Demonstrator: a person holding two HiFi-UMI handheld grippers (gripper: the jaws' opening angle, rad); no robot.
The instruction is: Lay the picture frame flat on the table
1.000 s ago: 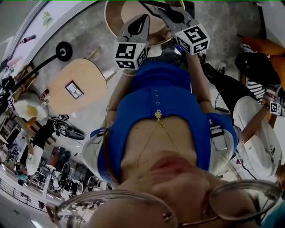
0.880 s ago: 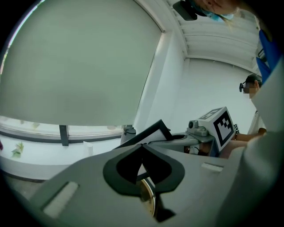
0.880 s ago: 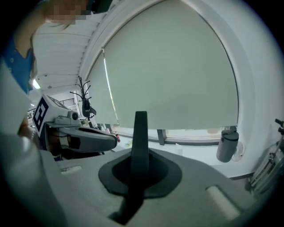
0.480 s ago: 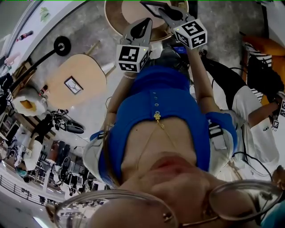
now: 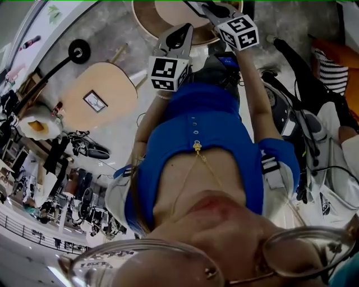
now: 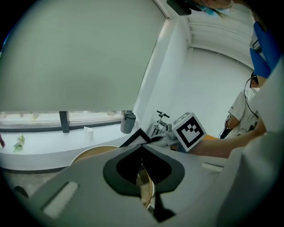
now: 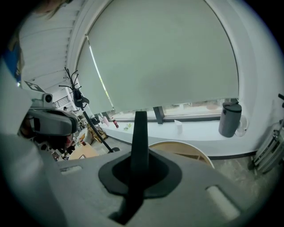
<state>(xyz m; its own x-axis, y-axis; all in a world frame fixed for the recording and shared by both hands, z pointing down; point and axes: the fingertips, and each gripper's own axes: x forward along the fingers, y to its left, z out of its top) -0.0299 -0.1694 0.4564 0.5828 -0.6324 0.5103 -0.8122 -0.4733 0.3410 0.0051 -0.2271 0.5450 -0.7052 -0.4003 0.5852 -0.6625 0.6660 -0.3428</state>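
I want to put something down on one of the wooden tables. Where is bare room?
The oval table is bare all around its small picture frame. The round table shows bare wood at the view's left; the left gripper and the right gripper crowd its near edge.

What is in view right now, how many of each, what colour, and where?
round table: one, wooden, ahead of the tongs.
side table: one, pale wood, off to the left.
frame: one, black with white inside, flat on the side table.
stand: one, black, round base on the floor by the side table.
canister: one, grey, at the window ledge.
blind: one, pale grey, over the window.
top: one, blue, on the person.
left tongs: one, grey, towards the round table.
right tongs: one, grey, jaws together, empty.
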